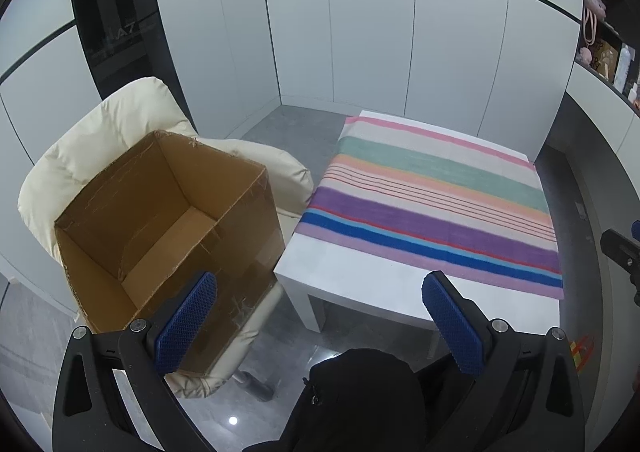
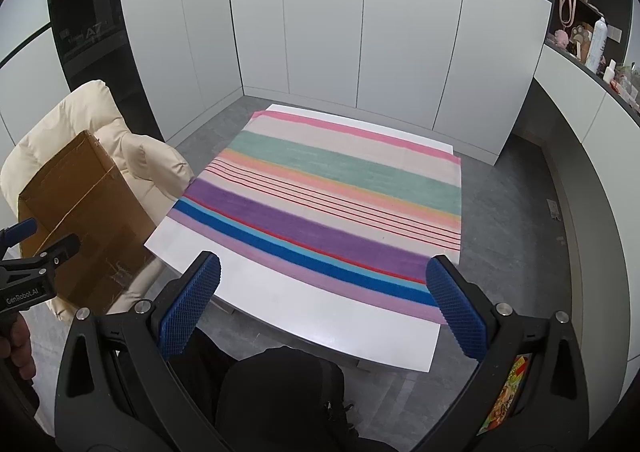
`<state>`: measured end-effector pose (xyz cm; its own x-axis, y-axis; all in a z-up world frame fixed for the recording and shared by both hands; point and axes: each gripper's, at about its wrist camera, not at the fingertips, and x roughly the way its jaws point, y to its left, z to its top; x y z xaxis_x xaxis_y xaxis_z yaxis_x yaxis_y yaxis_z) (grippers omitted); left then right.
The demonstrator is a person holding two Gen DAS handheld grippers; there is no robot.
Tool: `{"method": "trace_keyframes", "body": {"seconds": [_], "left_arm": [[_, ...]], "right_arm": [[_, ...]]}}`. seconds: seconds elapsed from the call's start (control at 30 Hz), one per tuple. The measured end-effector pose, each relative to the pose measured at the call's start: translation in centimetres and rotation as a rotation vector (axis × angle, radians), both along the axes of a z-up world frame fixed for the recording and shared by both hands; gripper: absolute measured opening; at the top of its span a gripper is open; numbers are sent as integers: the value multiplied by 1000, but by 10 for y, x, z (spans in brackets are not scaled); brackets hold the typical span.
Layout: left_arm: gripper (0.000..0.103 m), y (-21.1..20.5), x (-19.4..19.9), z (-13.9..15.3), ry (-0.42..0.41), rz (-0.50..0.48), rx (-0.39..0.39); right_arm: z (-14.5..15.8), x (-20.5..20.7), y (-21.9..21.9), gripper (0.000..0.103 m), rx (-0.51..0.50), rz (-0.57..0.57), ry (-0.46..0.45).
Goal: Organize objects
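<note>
An open, empty cardboard box (image 1: 172, 220) sits on a cream padded chair (image 1: 100, 140) left of a low white table (image 1: 360, 284). The box also shows in the right wrist view (image 2: 88, 220). A striped cloth (image 1: 432, 200) covers most of the table, and it shows in the right wrist view (image 2: 340, 204) too. My left gripper (image 1: 320, 316) is open and empty, held above the floor between the box and the table's near edge. My right gripper (image 2: 324, 300) is open and empty above the table's near edge (image 2: 320, 316). Nothing lies on the cloth.
White cabinet walls stand behind the table. A shelf with small items (image 2: 592, 40) runs along the right. A dark bag (image 1: 360, 392) lies below the grippers. Colourful packaging (image 2: 508, 392) shows at the lower right. The floor is grey tile.
</note>
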<state>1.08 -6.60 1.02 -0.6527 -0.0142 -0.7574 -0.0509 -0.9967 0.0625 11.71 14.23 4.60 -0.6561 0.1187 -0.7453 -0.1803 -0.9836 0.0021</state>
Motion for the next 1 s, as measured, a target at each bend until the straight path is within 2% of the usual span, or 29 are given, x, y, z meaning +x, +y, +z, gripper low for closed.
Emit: {"method": "trace_keyframes", "body": {"seconds": [0.67,1.0], "left_arm": [[103,1,4,4,20,-1,-6],[103,8,5,6,40,-11,-38]], "right_arm": [[-1,-2,-1,103,12,5,-4],[-2,-1,-1,103,13,5,-3]]}}
